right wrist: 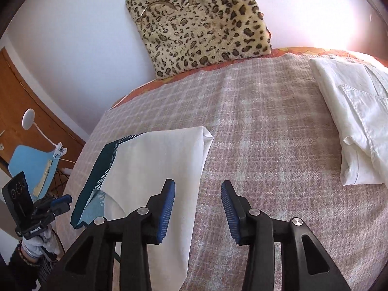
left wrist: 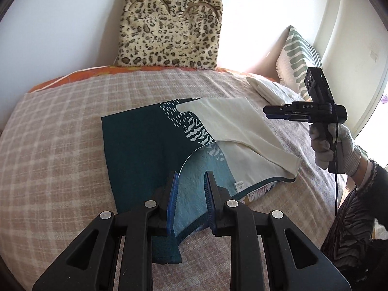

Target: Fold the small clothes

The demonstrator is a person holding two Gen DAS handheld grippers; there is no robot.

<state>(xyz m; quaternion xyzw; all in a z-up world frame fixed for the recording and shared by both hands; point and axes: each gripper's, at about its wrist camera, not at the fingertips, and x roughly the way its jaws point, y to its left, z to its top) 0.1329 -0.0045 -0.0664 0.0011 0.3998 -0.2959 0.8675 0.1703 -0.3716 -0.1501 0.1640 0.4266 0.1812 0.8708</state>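
A small garment (left wrist: 150, 143) in dark teal, light blue and cream lies partly folded on the plaid bedspread (left wrist: 60, 145). Its cream half is turned over onto the rest. My left gripper (left wrist: 191, 181) hangs low over the garment's near light-blue part, jaws apart, nothing between the pads. My right gripper (left wrist: 268, 112) is held in the air to the right of the garment, in a gloved hand. In the right wrist view the right gripper (right wrist: 198, 189) is open and empty above the bedspread (right wrist: 266, 145), beside the garment's cream edge (right wrist: 155, 169). The left gripper (right wrist: 61, 200) shows at the far left.
A leopard-print cushion (left wrist: 169, 24) leans on the wall at the head of the bed. Folded white cloth (right wrist: 359, 121) lies at the right of the bed, also seen in the left wrist view (left wrist: 264, 88). A green-patterned pillow (left wrist: 298, 58) stands behind it. A blue chair (right wrist: 31, 167) stands off the bed's left side.
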